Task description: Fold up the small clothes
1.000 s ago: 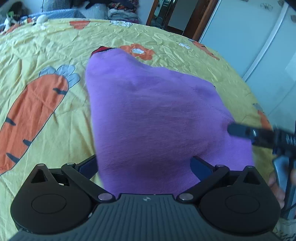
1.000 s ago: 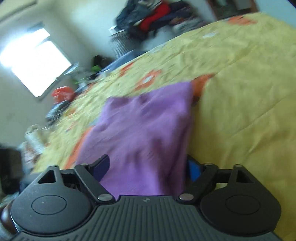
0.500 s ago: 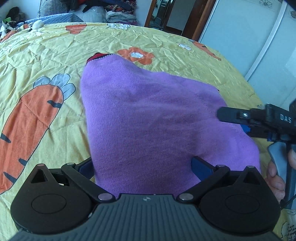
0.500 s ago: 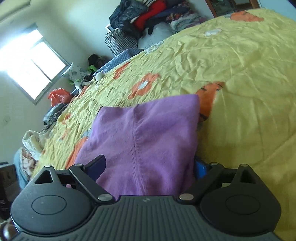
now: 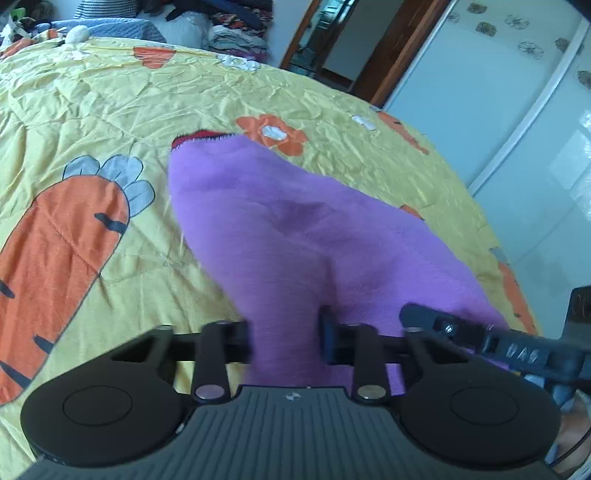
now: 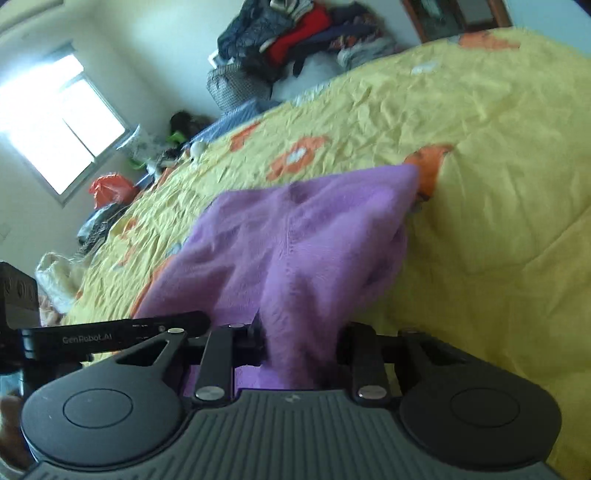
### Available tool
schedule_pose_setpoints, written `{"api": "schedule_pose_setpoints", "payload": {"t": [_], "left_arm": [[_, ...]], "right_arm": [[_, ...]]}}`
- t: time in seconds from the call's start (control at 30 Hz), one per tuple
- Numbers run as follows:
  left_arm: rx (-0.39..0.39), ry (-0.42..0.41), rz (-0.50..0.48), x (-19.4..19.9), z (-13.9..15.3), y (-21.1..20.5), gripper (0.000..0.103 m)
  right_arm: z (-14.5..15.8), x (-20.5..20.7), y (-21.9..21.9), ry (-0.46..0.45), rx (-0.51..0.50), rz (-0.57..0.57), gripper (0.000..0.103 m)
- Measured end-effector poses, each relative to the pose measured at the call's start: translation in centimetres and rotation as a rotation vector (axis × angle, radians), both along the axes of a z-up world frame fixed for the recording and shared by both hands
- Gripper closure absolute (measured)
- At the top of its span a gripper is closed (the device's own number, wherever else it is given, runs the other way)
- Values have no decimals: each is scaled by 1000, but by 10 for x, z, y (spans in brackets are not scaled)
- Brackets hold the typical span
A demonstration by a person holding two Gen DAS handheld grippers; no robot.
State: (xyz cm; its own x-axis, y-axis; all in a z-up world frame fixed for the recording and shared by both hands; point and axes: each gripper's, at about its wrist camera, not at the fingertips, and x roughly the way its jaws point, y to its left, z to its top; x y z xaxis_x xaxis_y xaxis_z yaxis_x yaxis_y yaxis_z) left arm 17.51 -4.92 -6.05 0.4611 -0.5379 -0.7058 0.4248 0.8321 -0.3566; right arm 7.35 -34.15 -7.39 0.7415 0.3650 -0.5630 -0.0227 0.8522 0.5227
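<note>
A purple knit garment (image 5: 295,229) lies on the yellow quilt, its far end showing a red edge (image 5: 195,137). My left gripper (image 5: 284,336) is shut on the garment's near edge, which bunches between the fingers. My right gripper (image 6: 301,343) is shut on the same near edge further right; the cloth (image 6: 295,236) rises in a ridge from it. The right gripper also shows at the right of the left wrist view (image 5: 480,336), and the left gripper shows at the left of the right wrist view (image 6: 110,336). The two grippers are close together.
The yellow quilt (image 5: 110,92) with carrot (image 5: 62,243) and flower prints covers the bed. Piles of clothes (image 6: 295,33) and bags sit beyond the far edge. A wardrobe door (image 5: 517,110) and a doorway stand to the right, a window (image 6: 55,122) to the left.
Both grippers have gone from open around the garment's near edge to shut on it. The cloth now bunches and lifts into ridges, and the two grippers have come closer together.
</note>
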Motion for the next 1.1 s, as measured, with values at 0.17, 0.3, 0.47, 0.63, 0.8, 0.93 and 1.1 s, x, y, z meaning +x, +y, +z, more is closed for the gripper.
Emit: {"api": "schedule_pose_setpoints", "payload": {"t": [0.17, 0.3, 0.47, 0.63, 0.8, 0.93, 1.1], "left_arm": [[111, -126, -68, -2, 17, -5, 77], [162, -215, -85, 8, 48, 2, 77], [131, -155, -94, 37, 80, 24, 77], [134, 34, -28, 72, 34, 53, 66], [14, 141, -30, 38, -1, 98, 20], [-89, 135, -31, 5, -9, 115, 21], [-164, 256, -22, 16, -21, 103, 90]], "right_arm": [[25, -5, 25, -66, -57, 6, 80], [47, 9, 34, -106, 8, 15, 81], [68, 25, 40, -148, 68, -9, 81], [31, 60, 53, -4, 22, 3, 30], [9, 24, 63, 47, -38, 51, 29], [-1, -12, 45, 36, 34, 25, 27], [-14, -8, 51, 46, 116, 19, 88]]}}
